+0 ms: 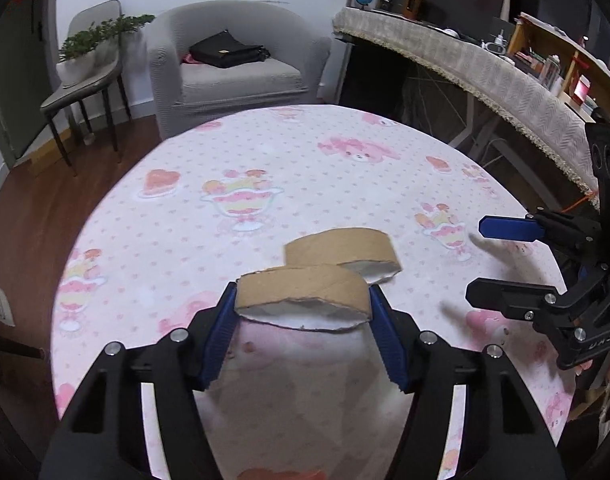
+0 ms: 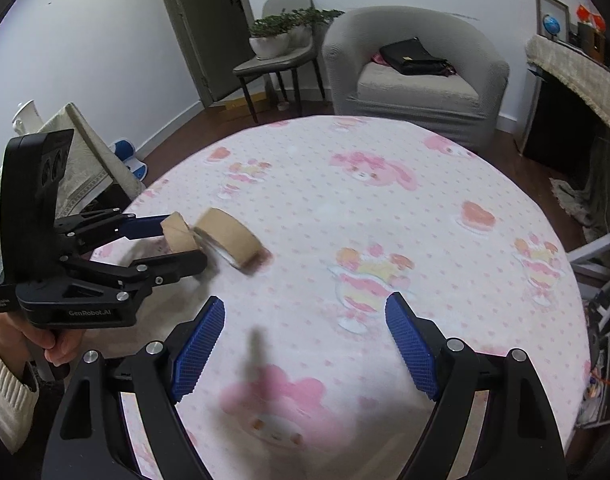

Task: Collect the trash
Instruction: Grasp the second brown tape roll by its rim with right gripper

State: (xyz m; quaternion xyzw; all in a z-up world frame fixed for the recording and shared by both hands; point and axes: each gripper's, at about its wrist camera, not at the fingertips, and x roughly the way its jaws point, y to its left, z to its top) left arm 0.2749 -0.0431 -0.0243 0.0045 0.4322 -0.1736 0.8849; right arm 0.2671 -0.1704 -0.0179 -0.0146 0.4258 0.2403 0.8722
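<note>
So your left gripper [image 1: 303,300] is pinching the nearer cardboard ring [image 1: 305,294] between its blue pads [image 1: 217,340], squeezing it flat-ish, right over the pink tablecloth [image 1: 305,184]. The second cardboard ring [image 1: 343,250] is lying on the cloth just behind it, touching or nearly touching, can't quite tell. Your right gripper [image 2: 305,344] is hanging spread wide with nothing between its pads, hovering above the table a bit off to the side of both rings.
</note>
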